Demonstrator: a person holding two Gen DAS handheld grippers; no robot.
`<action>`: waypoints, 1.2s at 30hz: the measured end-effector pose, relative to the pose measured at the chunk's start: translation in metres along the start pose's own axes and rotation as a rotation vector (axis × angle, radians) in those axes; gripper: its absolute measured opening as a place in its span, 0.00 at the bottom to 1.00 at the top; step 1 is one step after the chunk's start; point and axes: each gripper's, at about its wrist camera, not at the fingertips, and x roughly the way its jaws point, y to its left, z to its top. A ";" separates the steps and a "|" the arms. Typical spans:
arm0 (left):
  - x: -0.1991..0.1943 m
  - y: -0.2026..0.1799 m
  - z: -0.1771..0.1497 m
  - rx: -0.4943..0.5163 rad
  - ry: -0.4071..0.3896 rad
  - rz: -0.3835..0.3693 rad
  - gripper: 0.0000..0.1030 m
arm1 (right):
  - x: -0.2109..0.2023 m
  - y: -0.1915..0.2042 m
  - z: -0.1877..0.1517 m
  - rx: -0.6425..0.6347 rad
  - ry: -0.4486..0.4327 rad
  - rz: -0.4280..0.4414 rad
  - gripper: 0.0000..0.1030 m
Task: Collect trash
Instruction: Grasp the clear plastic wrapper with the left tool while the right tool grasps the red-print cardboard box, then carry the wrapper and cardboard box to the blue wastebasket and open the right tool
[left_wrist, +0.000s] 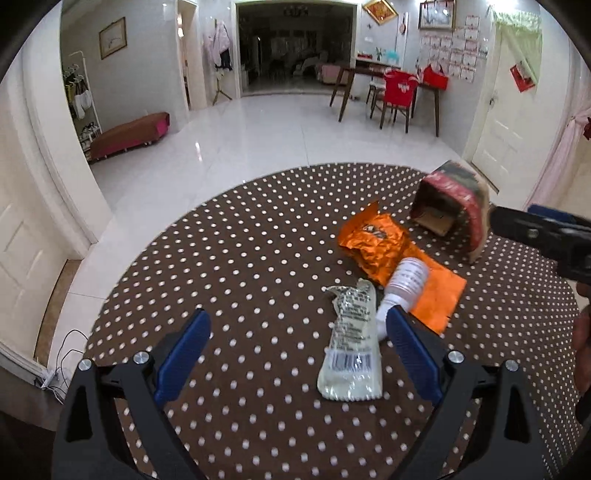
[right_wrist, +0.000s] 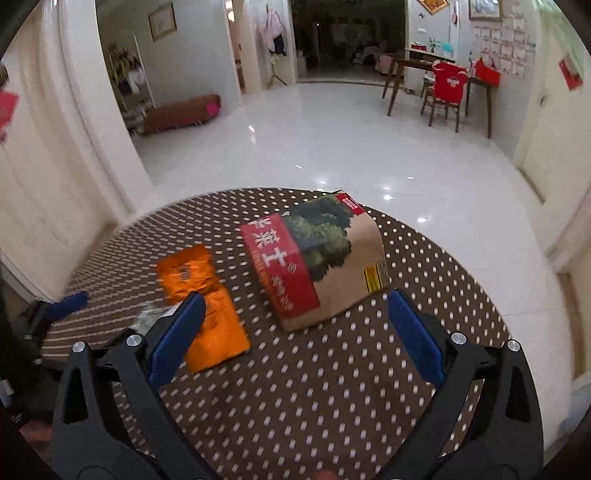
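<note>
- Four bits of trash lie on my dotted table (left_wrist: 229, 258): one pale wrapper (left_wrist: 352, 343), one orange packet (left_wrist: 384, 251), one white bottle (left_wrist: 404, 282) lying on the packet, one open box (right_wrist: 317, 258).
- My left gripper (left_wrist: 297, 350) gapes wide, empty, straddling the wrapper, likely my first pick.
- My right gripper (right_wrist: 295, 332) also gapes empty, lined up before the box.

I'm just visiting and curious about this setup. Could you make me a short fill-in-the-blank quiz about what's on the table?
1. The small white bottle lies partly on the ____ wrapper.
2. The tablecloth is brown with white ____.
3. Both the left tongs and right tongs are ____.
4. The box has a ____ band with white characters.

Missing words: orange; dots; open; red
</note>
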 end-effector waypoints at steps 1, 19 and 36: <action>0.004 0.000 0.001 -0.001 0.010 -0.004 0.91 | 0.008 0.004 0.002 -0.018 0.001 -0.029 0.94; 0.012 -0.020 0.011 0.067 0.016 -0.096 0.27 | 0.052 -0.016 0.000 -0.013 0.005 -0.105 0.26; -0.058 0.010 -0.039 -0.042 -0.101 -0.165 0.17 | 0.002 -0.059 -0.016 0.132 -0.118 0.034 0.06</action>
